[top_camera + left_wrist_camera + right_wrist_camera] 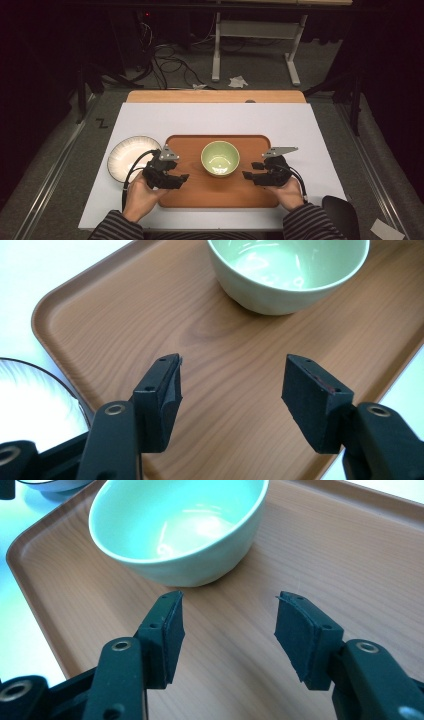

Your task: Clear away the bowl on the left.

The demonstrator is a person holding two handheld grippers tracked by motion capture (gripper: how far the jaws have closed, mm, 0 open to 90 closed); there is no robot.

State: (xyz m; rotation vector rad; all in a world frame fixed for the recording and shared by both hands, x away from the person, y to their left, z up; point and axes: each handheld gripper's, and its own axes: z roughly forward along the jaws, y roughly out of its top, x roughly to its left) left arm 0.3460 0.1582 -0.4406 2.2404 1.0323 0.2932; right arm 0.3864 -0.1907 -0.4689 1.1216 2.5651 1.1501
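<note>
Green ceramic, the bowl point(220, 158) sits mid-tray, empty, in the high view, with the left gripper point(176, 178) and right gripper point(251, 176) flanking it above the wooden tray point(190, 195); a white plate point(125, 157) rests on the worktop point(300, 125) just beside the tray's left edge. From the left gripper view, the jaws stand wide with nothing between them, the bowl point(287, 275) ahead and apart. In the right gripper view, the jaws are likewise wide and empty, and the bowl point(177, 530) is nearer. A clean grasp probably means straddling the rim with one jaw inside. Both gripper views reveal the glossy inner wall; the high view alone shows how both grippers face each other.
</note>
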